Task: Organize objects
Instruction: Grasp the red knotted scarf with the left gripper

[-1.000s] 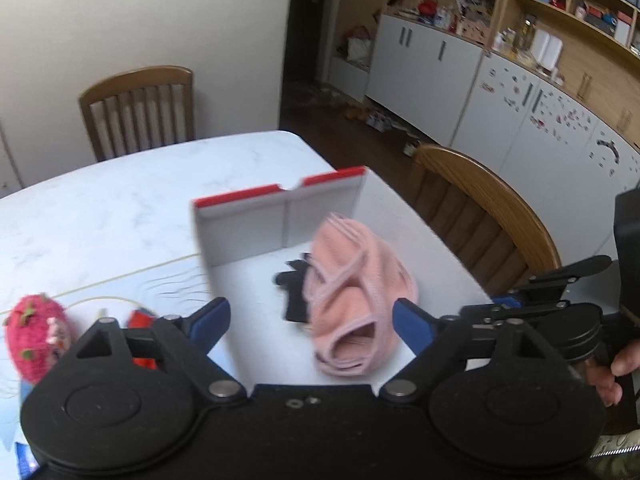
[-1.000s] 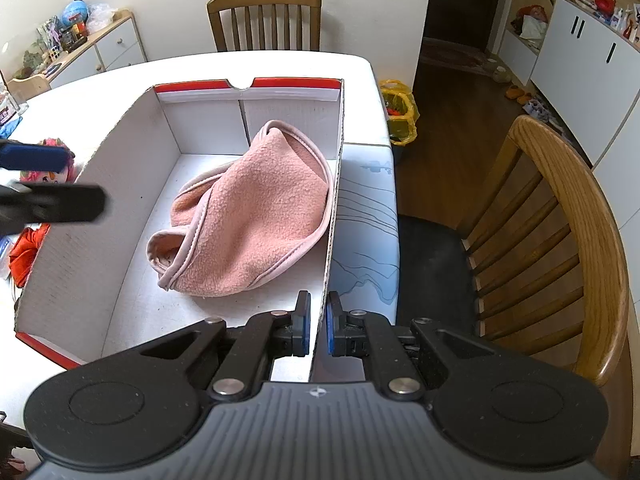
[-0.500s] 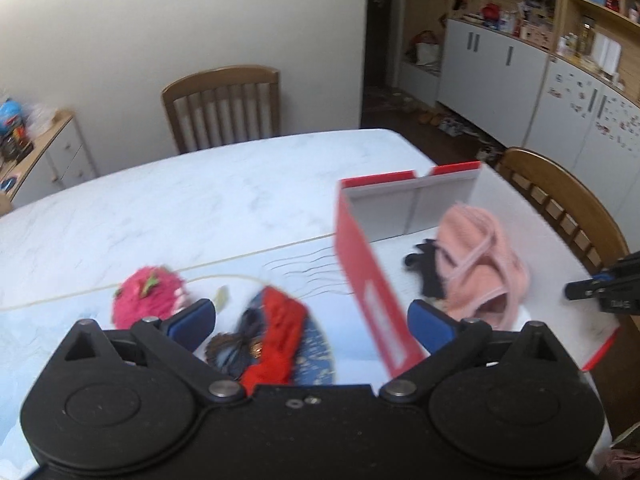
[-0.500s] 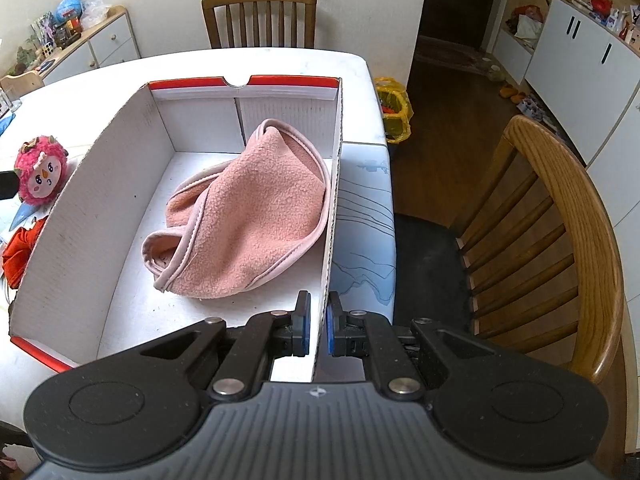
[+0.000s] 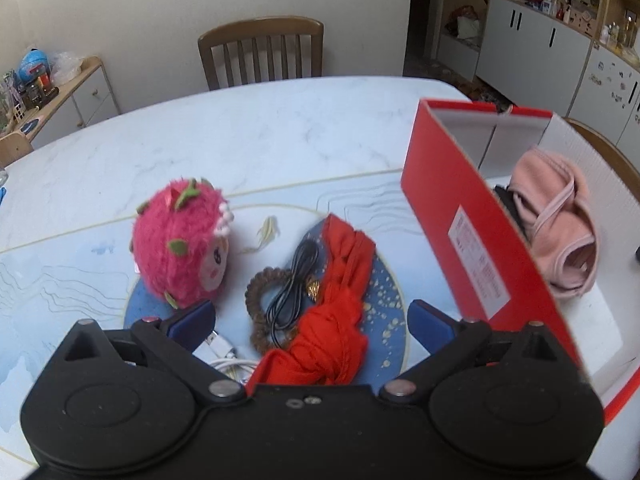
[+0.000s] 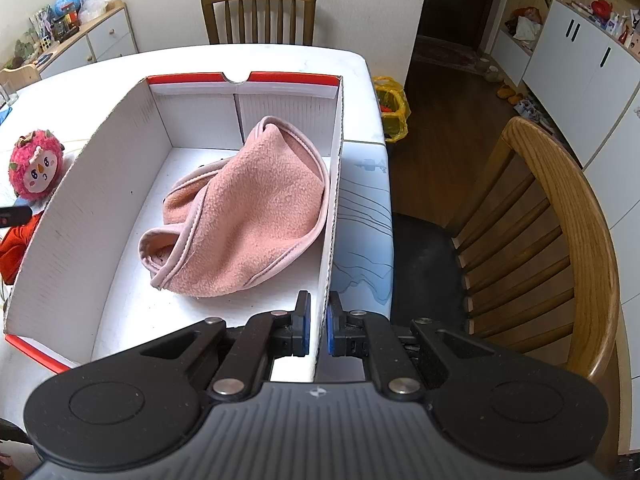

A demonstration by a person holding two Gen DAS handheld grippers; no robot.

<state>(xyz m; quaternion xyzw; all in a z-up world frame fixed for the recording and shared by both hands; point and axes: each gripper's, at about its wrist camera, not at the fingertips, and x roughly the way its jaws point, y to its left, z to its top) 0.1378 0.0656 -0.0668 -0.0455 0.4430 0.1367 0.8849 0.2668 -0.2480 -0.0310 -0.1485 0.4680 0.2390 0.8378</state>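
Note:
A red box with a white inside (image 5: 476, 236) (image 6: 80, 200) stands on the table and holds a pink fleece cloth (image 5: 560, 216) (image 6: 248, 208) and a dark item under it. My right gripper (image 6: 318, 330) is shut on the box's right wall. My left gripper (image 5: 312, 320) is open and empty, above a red cloth (image 5: 336, 312), a black cable (image 5: 292, 280), a brown bead bracelet (image 5: 260, 292) and a white cable (image 5: 224, 354). A pink plush toy (image 5: 180, 240) (image 6: 36, 170) sits to their left.
The items lie on a blue patterned mat (image 5: 380, 292) on a white marble table (image 5: 240, 132). Wooden chairs stand at the far side (image 5: 260, 52) and at the right (image 6: 552, 240). Cabinets (image 6: 580, 60) line the right wall.
My left gripper has swung left, away from over the box to above the red cloth and cables. The right gripper stays shut on the box wall.

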